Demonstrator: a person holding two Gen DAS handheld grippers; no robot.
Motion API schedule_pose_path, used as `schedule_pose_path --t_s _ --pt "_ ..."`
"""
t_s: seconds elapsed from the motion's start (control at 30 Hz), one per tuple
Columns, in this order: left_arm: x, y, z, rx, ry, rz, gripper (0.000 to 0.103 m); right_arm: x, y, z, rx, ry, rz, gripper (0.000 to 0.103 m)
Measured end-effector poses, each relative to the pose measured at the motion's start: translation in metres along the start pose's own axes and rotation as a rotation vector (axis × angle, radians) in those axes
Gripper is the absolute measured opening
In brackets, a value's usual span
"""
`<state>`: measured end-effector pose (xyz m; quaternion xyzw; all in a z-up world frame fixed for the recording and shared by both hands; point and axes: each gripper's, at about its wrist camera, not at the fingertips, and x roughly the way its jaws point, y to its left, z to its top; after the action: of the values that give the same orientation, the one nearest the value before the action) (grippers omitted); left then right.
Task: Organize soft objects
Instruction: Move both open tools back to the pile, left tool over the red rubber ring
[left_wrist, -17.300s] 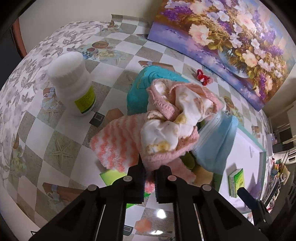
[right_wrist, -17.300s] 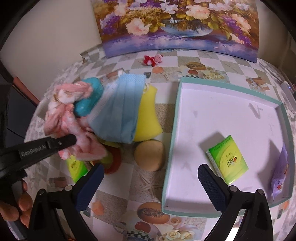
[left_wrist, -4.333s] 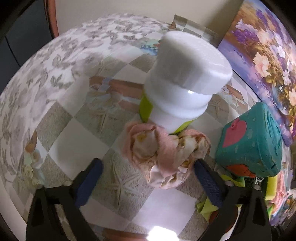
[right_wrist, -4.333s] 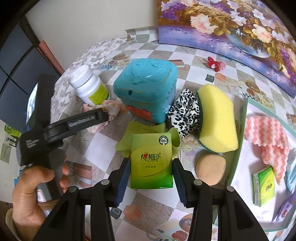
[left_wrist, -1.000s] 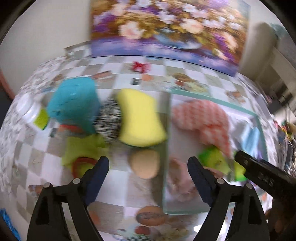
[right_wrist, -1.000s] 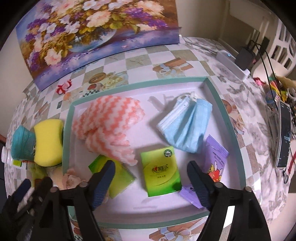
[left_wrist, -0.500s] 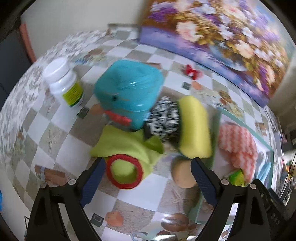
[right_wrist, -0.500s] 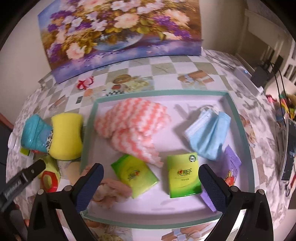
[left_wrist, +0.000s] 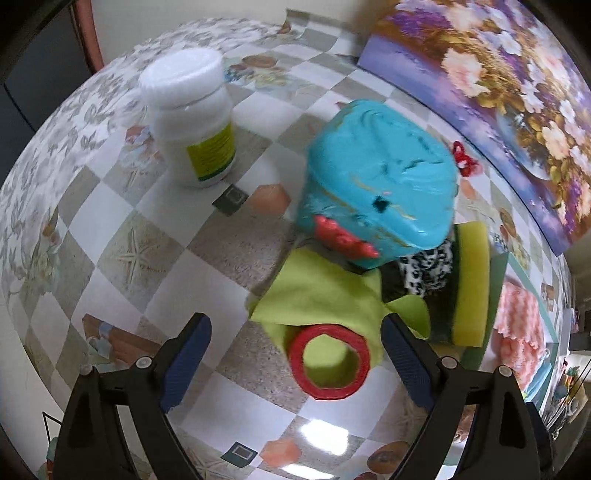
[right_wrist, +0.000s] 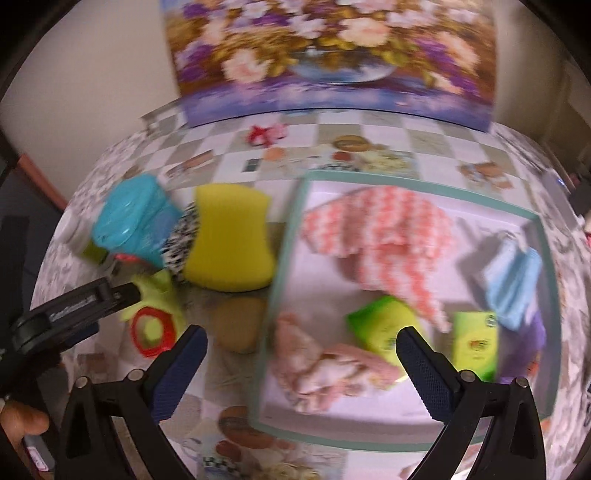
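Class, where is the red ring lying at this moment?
In the left wrist view the red ring lies on the green cloth, between the open left fingers, in front of the teal box.

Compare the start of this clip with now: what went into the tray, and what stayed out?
Into the tray: the pink zigzag cloth, blue mask, pink rag and a second green tissue pack. The left gripper let go of the rag; both are open. The sponge, teal box, bottle and green cloth stayed outside.
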<state>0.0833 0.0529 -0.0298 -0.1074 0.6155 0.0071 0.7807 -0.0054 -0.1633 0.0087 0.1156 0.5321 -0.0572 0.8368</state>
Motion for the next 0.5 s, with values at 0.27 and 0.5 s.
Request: schedule_pose_path --t_s 0.27,0.5 --pt "0.017 -0.016 -0.007 0.09 0.084 -0.009 0.093 0.016 0.001 -0.004 0.003 0.049 0.008 0.103" --pt "0.024 -0.026 -0.015 0.139 0.117 -0.002 0.092 0.016 -0.004 -0.004 0.022 0.055 0.007 0.103"
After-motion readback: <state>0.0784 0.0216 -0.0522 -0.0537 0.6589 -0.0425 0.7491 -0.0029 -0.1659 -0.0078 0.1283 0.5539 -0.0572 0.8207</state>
